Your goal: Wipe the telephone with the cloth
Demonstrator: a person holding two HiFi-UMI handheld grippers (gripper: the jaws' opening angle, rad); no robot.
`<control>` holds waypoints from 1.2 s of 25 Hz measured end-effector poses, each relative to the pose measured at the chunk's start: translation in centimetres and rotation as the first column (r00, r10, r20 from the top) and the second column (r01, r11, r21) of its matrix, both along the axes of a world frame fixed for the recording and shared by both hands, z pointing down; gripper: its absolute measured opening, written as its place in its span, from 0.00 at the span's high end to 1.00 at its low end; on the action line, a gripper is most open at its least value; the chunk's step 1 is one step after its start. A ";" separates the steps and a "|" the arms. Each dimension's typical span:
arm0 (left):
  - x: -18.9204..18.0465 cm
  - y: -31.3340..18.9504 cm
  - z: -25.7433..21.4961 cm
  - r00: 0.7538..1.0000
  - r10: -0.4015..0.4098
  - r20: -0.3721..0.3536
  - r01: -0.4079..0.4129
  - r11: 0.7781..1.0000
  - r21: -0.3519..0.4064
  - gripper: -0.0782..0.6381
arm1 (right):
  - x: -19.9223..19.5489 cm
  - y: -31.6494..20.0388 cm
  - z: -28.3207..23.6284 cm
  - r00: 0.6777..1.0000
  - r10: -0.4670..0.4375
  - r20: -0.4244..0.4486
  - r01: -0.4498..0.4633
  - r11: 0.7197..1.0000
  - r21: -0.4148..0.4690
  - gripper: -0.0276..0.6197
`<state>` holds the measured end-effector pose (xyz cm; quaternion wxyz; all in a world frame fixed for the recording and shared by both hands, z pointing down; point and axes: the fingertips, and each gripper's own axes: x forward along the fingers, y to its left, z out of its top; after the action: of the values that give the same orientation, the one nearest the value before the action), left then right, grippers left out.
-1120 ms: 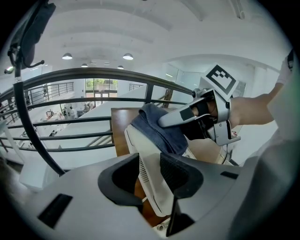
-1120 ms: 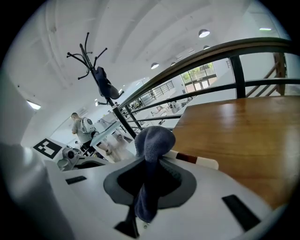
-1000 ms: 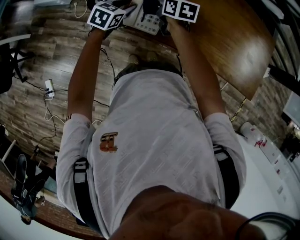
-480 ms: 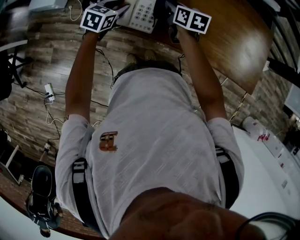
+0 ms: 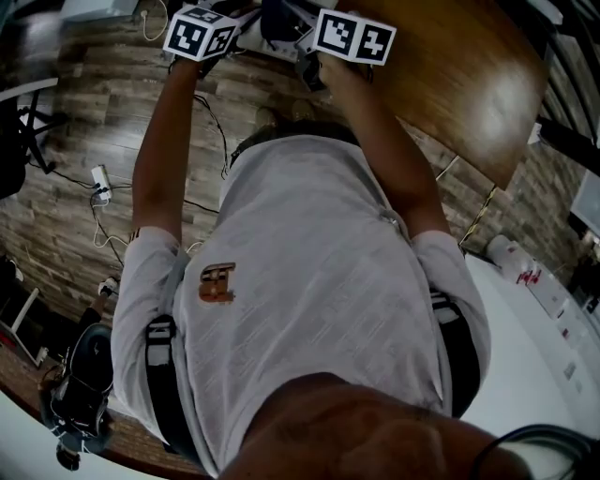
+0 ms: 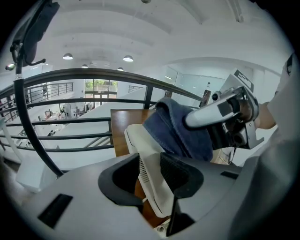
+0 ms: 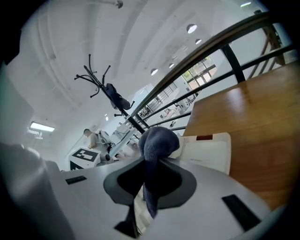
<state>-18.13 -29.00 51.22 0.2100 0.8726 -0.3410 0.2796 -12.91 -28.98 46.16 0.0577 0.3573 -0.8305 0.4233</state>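
Note:
The white telephone (image 5: 249,38) lies at the near edge of the wooden table (image 5: 469,84), at the top of the head view. My left gripper (image 5: 230,28) is shut on the telephone's (image 6: 140,146) side edge, its jaws (image 6: 152,173) pinching the casing. My right gripper (image 5: 302,36) is shut on a dark blue cloth (image 5: 279,17) and presses it on top of the telephone. In the right gripper view the cloth (image 7: 157,140) bulges out from between the jaws (image 7: 152,176), with the telephone (image 7: 206,152) beyond it. The cloth (image 6: 176,133) hides the keypad.
A dark metal railing (image 6: 93,75) runs behind the table (image 7: 253,117). Cables and a power strip (image 5: 98,178) lie on the wood floor to the left. A white counter (image 5: 534,309) is at the lower right. A coat stand (image 7: 101,79) stands farther off.
My right gripper has moved left with the cloth, which now covers the keypad that showed half a second ago. The left gripper has stayed about where it was.

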 end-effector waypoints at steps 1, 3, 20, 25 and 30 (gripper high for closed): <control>-0.1 -0.2 0.0 1.000 0.001 0.000 -0.001 1.000 -0.001 0.69 | -0.3 -0.2 0.7 1.000 0.006 0.005 -0.006 1.000 -0.020 0.85; 0.3 0.1 0.0 1.000 0.002 0.002 -0.002 1.000 0.000 0.69 | 0.0 0.0 2.1 1.000 0.020 -0.010 -0.021 0.999 -0.046 0.85; -0.3 -0.5 0.1 1.000 0.006 -0.003 -0.006 1.000 0.000 0.69 | 8.1 -0.4 6.0 0.958 0.125 -0.257 -0.139 0.990 -0.035 0.85; -0.3 -0.5 0.0 1.000 0.010 -0.013 -0.010 1.000 -0.006 0.69 | 6.8 1.9 3.6 0.975 0.102 -0.199 -0.105 0.994 -0.006 0.85; 0.1 -0.4 -0.1 1.000 0.017 -0.011 -0.017 1.000 -0.013 0.69 | 2.6 4.8 2.4 0.995 0.021 -0.094 -0.024 0.999 -0.030 0.85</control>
<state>-18.00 -29.38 51.09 0.2154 0.8756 -0.3306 0.2787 -10.33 -24.20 48.56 0.0972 0.3851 -0.8162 0.4197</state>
